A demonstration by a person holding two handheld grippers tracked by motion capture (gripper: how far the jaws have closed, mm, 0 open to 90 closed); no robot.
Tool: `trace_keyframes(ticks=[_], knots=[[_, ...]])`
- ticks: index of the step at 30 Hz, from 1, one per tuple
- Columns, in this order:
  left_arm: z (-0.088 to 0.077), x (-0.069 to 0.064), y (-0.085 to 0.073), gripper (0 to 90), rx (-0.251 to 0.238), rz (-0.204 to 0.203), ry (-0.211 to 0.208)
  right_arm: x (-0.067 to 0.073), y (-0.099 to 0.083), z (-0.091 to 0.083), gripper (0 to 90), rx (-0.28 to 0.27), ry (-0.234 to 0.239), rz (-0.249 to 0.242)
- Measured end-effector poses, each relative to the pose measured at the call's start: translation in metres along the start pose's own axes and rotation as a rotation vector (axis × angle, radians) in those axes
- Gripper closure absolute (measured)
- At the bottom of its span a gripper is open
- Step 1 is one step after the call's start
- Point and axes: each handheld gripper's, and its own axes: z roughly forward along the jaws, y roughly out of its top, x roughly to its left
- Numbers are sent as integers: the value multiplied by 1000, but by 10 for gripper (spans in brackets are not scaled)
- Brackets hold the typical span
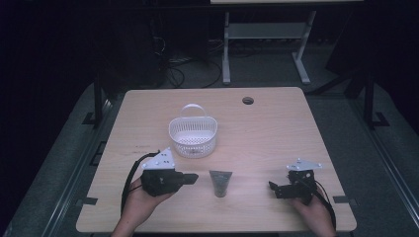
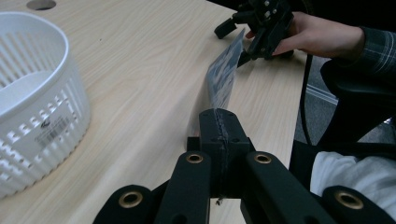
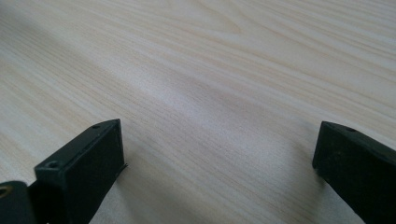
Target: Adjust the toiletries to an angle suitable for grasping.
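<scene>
**Tube lying just right of the left fingers**

The left gripper (image 1: pixel 190 178) is clamping its fingers on the tube's (image 1: pixel 220 182) flat edge above the worktop (image 1: pixel 276 133). The basket (image 1: pixel 192 137) is sitting just beyond, nearer this hand. The right gripper (image 1: pixel 272 188) is resting with fingers spread, holding nothing.

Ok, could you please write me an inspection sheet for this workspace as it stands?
Surface: pale wood table, cable hole at far edge.
Job's things: dark tube near front edge; white basket behind it, nothing seen inside.
Clutter: nothing seen.
Grippers: left gripper shut, tube at its tips, grip unclear; right gripper open over bare wood.
Cables: black cable loops from left gripper; another trails from right.
Surroundings: dark room, white desk frame, floor wires.
</scene>
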Motion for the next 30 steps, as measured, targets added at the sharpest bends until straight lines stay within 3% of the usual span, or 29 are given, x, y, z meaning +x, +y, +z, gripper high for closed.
trace_keyframes(ticks=[10,30], knots=[[17,-2,13,897,12,23,-25,0,0,0,14,0,0,0],[29,5,17,897,32,19,-3,0,0,0,15,0,0,0]])
